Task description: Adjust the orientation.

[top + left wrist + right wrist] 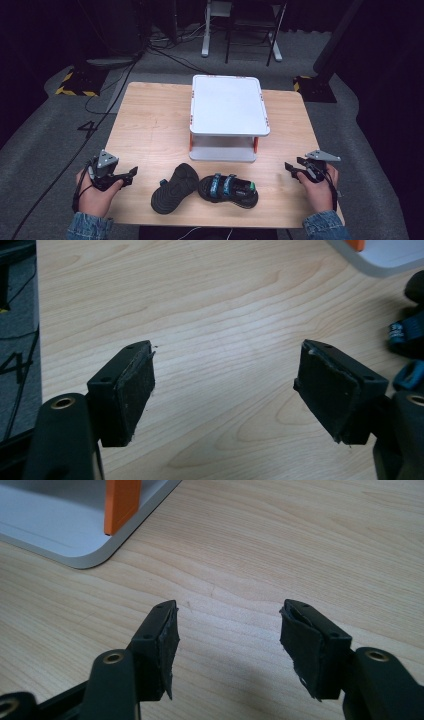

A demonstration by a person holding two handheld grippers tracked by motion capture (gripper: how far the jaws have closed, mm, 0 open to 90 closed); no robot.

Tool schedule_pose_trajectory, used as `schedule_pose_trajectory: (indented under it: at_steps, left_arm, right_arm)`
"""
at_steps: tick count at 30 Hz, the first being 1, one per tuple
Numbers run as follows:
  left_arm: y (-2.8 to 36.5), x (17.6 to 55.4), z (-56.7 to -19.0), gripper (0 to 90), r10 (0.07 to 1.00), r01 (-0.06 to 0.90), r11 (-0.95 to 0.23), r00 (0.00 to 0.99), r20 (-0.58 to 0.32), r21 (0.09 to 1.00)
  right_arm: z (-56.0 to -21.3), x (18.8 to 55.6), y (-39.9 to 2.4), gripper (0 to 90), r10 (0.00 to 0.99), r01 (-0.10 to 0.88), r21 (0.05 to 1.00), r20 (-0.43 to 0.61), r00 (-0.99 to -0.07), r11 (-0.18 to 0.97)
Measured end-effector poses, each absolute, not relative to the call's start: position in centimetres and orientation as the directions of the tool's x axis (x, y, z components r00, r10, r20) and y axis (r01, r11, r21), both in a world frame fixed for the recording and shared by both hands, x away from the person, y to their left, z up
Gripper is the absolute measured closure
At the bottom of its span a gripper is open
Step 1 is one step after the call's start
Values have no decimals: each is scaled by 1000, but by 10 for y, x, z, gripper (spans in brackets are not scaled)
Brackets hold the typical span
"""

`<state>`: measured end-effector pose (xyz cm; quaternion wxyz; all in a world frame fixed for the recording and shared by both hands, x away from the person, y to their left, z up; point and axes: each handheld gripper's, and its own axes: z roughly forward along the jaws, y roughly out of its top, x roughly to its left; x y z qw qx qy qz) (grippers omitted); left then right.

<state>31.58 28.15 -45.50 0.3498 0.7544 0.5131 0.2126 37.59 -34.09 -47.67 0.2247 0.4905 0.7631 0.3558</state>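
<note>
So nearest to us, low in the high view just left of centre, we've got the two sandals: the left sandal (175, 188) flipped sole-up, and the right sandal (229, 190) sitting upright with its blue straps showing, the two touching at the middle. We'd guess they're light, rubbery and a bit floppy, so nothing fragile here, but a strap grab would probably let the shoe dangle and swing. Pinching the sole edge or the heel end looks like the firmer bet, and the upside-down one offers a grippy tread side to bite on. Our left gripper (131, 174) sits at the lower left of the frame, jaws spread wide with bare table (210, 315) between the pads and nothing held; a blue strap peeks in at the right edge of the left gripper view. Our right gripper (292, 169) is at the lower right, jaws apart too, a bit narrower, also empty and touching nothing. Farther back, mid-frame, stands the white rack (229, 107) with orange legs, both shelves bare as far as we can see.
</note>
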Motion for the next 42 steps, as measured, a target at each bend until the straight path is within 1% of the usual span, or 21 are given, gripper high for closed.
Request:
schedule_pose_trajectory:
  at_steps: [6, 13, 17, 18, 19, 23, 28, 32, 37, 40, 42]
  left_arm:
    - [273, 310, -445, 238, 908, 607, -224, 414, -63, 763]
    - [260, 302, -431, 251, 894, 566, -236, 446, -52, 790]
    - [242, 292, -419, 251, 862, 540, -234, 500, -85, 809]
    - [242, 292, -419, 251, 862, 540, -234, 500, -85, 809]
    - [235, 289, -416, 251, 843, 534, -241, 529, -98, 811]
    - [224, 286, -413, 251, 822, 530, -244, 557, -117, 812]
    - [203, 282, -415, 248, 783, 535, -286, 609, -128, 795]
    - [188, 280, -424, 243, 749, 555, -317, 644, -156, 769]
    - [179, 281, -434, 221, 734, 568, -360, 662, -151, 740]
    - [171, 281, -441, 205, 729, 588, -409, 670, -137, 698]
    - [170, 282, -443, 176, 733, 597, -403, 664, -146, 694]
  right_arm:
    - [-477, 375, -341, 415, 907, 587, 765, 6, -420, 267]
    - [-477, 376, -339, 415, 907, 586, 764, 3, -421, 270]
    - [-478, 377, -337, 411, 905, 588, 760, -1, -425, 276]
    - [-478, 377, -337, 411, 905, 588, 760, -1, -425, 276]
    - [-478, 377, -337, 411, 905, 587, 761, 0, -426, 276]
    - [-478, 377, -337, 410, 903, 584, 762, -3, -430, 280]
    - [-478, 376, -338, 410, 904, 585, 762, 0, -428, 277]
    - [-478, 376, -338, 409, 903, 587, 762, 5, -429, 275]
    - [-478, 376, -337, 405, 902, 586, 762, 6, -432, 275]
    - [-478, 376, -337, 397, 902, 583, 764, 6, -433, 275]
    - [-479, 376, -337, 397, 902, 582, 765, 4, -432, 275]
